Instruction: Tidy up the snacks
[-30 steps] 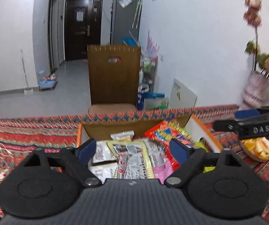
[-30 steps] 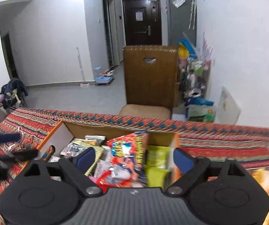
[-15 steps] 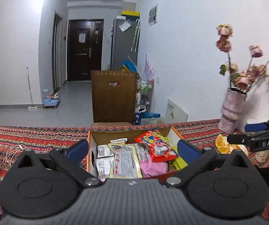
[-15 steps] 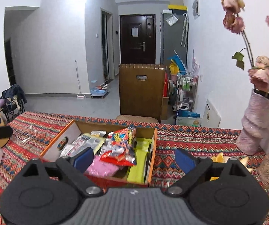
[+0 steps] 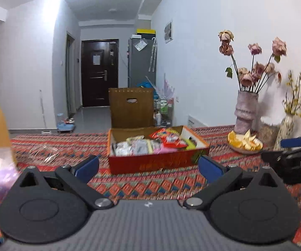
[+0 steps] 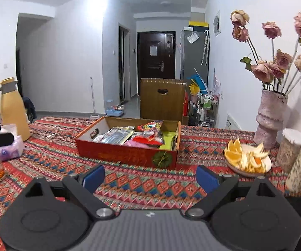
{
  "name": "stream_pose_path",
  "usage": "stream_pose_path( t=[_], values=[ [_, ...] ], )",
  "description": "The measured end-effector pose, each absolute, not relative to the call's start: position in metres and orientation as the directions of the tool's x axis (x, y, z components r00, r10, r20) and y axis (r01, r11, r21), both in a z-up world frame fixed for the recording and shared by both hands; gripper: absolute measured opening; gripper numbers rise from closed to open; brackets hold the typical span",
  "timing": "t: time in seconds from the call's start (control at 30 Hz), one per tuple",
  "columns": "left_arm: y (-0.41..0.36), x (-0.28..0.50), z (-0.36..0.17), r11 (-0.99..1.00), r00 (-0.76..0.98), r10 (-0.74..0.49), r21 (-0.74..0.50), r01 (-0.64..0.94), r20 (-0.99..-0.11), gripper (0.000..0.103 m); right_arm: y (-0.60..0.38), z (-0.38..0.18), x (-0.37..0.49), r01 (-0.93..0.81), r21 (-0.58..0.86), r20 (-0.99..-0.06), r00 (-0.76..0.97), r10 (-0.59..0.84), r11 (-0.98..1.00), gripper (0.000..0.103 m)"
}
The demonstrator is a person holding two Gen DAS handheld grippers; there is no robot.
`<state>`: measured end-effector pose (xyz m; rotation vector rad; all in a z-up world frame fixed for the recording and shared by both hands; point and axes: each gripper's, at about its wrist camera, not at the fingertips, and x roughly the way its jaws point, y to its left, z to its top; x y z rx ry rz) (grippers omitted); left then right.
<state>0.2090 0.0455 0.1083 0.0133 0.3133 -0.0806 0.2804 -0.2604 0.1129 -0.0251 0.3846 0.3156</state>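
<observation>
Snacks [image 6: 142, 137] fill the box [image 6: 127, 154], labels unreadable; left hand-held gripper [image 5: 148, 168] and right hand-held gripper [image 6: 150, 177] spread apart, empty.

A home: a front door [image 6: 156, 52] down the hallway, a fridge [image 6: 194, 54], a vase of roses [image 6: 271, 117] and a plate of oranges [image 6: 247, 156] on the table's right edge.

**Colours and patterns**

Counter cloth [image 6: 45, 146]: red with blue, orange and white zigzag-diamond bands. Snack box [image 6: 129, 153]: red outside, plain brown card inside, green round mark at one corner. Snack packets [image 6: 148, 135]: red, pink, lime yellow, silver-white. Claw pads [image 6: 93, 177]: blue, on black arms. Jug [image 6: 12, 113]: mustard yellow, grey collar. Vase [image 6: 270, 115]: mottled pink; roses [image 6: 276, 62] faded pink. Orange slices [image 6: 234, 153] on a white plate [image 6: 255, 170].
</observation>
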Motion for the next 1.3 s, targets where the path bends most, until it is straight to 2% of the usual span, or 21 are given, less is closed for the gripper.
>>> stream_pose_path(
  t=[0.3, 0.43, 0.57, 0.63, 0.77, 0.87, 0.97, 1.3],
  values=[
    [0.039, 0.118, 0.051, 0.999, 0.949, -0.034, -0.021, 0.029, -0.312, 0.103, -0.261, 0.061, 0.188, -0.306, 0.079, -0.324, 0.892, 0.314, 0.949, 0.094],
    [0.039, 0.077, 0.036, 0.997, 0.952, -0.009, -0.074, -0.015, -0.305, 0.103, -0.252, 0.037, 0.144, -0.311, 0.037, -0.308, 0.901, 0.307, 0.95, 0.094],
    [0.036, 0.039, 0.014, 0.996, 0.959, 0.065, -0.044, -0.081, -0.277, 0.103, -0.242, 0.013, 0.102, -0.31, -0.009, -0.287, 0.912, 0.295, 0.951, 0.097],
    [0.035, 0.025, 0.003, 0.997, 0.958, 0.059, -0.037, -0.073, -0.282, 0.103, -0.237, 0.0, 0.082, -0.274, -0.005, -0.266, 0.927, 0.263, 0.962, 0.099],
    [0.031, 0.011, -0.008, 1.0, 0.952, 0.008, -0.021, -0.015, -0.307, 0.103, -0.227, -0.025, 0.043, -0.281, 0.014, -0.242, 0.93, 0.276, 0.96, 0.102],
    [0.024, 0.0, -0.012, 1.0, 0.958, -0.009, 0.017, 0.015, -0.287, 0.103, -0.223, -0.036, 0.033, -0.308, 0.044, -0.267, 0.913, 0.308, 0.95, 0.102],
    [0.019, -0.005, -0.01, 1.0, 0.965, -0.014, 0.019, 0.02, -0.261, 0.103, -0.223, -0.037, 0.028, -0.311, 0.087, -0.27, 0.907, 0.323, 0.946, 0.102],
    [0.022, -0.004, -0.01, 1.0, 0.963, 0.0, 0.005, 0.001, -0.27, 0.103, -0.222, -0.035, 0.025, -0.305, 0.076, -0.261, 0.913, 0.314, 0.949, 0.102]
  ],
)
